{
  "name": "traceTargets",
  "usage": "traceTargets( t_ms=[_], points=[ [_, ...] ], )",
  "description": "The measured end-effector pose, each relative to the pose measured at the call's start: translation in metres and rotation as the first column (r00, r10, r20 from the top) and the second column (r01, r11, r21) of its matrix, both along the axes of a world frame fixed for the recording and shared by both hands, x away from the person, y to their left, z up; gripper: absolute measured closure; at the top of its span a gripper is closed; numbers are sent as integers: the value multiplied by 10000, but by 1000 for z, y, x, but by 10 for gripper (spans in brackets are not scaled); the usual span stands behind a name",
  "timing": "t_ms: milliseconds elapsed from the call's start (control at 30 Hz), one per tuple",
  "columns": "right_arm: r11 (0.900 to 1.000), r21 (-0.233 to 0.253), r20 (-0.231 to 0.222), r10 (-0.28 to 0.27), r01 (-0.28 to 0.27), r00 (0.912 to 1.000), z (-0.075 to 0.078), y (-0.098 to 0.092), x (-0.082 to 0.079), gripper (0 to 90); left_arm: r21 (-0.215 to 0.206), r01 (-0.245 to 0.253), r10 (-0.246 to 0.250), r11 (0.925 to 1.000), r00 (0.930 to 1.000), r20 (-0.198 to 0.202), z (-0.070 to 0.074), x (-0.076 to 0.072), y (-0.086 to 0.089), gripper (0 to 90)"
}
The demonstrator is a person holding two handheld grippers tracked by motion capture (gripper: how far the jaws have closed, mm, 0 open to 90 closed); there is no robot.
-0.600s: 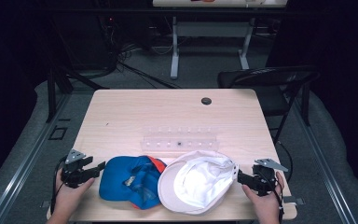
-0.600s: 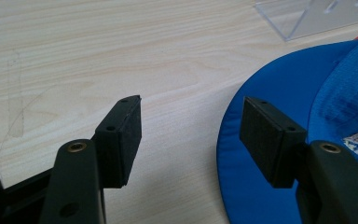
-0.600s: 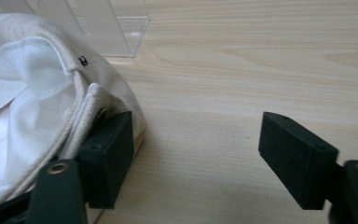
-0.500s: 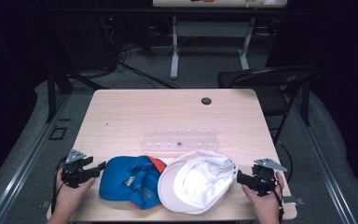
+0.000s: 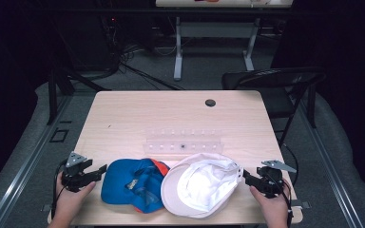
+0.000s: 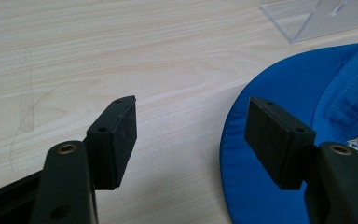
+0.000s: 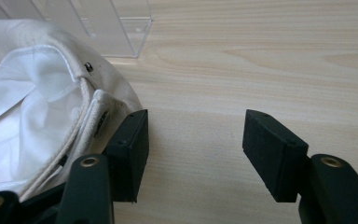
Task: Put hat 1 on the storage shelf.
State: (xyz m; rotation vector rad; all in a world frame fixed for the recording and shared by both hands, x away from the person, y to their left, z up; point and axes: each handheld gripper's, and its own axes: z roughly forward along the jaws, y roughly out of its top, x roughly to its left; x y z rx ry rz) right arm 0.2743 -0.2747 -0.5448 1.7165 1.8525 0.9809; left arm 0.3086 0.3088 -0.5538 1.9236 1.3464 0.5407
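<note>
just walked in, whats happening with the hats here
A person holds a hand-held gripper in each hand at a wooden table. The left hand-held gripper is open beside the brim of a blue cap; the right hand-held gripper is open at the edge of an upturned white hat. Neither hat is gripped yet.

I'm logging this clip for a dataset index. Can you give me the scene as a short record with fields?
setting: wooden table
blue cap: near edge, brim toward left gripper
white cap: upside down, overlapping the blue cap's right side
clear stand: behind both caps
left gripper: open, beside blue brim
right gripper: open, at white cap's rim
black disc: far side
</note>
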Motion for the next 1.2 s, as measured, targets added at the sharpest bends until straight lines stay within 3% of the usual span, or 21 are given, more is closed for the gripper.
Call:
traceTargets(
  t_ms=[433,700,733,900,933,1200],
  points=[
    [9965,-775,-389,295,-325,9988,10,5,-2,429,79,27,-26,10000,10000,-50,1,-1,1,369],
    [9973,-419,-559,573,-596,9968,20,7,0,448,35,98,-98,9999,9999,-33,1,-1,2,368],
    [9978,-186,-849,617,-635,9945,23,5,2,454,25,119,-119,9999,9999,-30,2,-1,2,368],
    [9979,-23,-1468,636,-647,9871,31,3,4,473,-11,63,-63,10000,10000,7,1,-1,3,368],
    [9970,197,-1913,771,-747,9785,36,2,6,485,25,64,-64,10000,10000,-14,1,-1,3,368],
    [9932,878,-2442,957,-763,9650,52,1,13,484,99,107,-106,9999,9999,-105,0,-1,2,368]
  ],
)
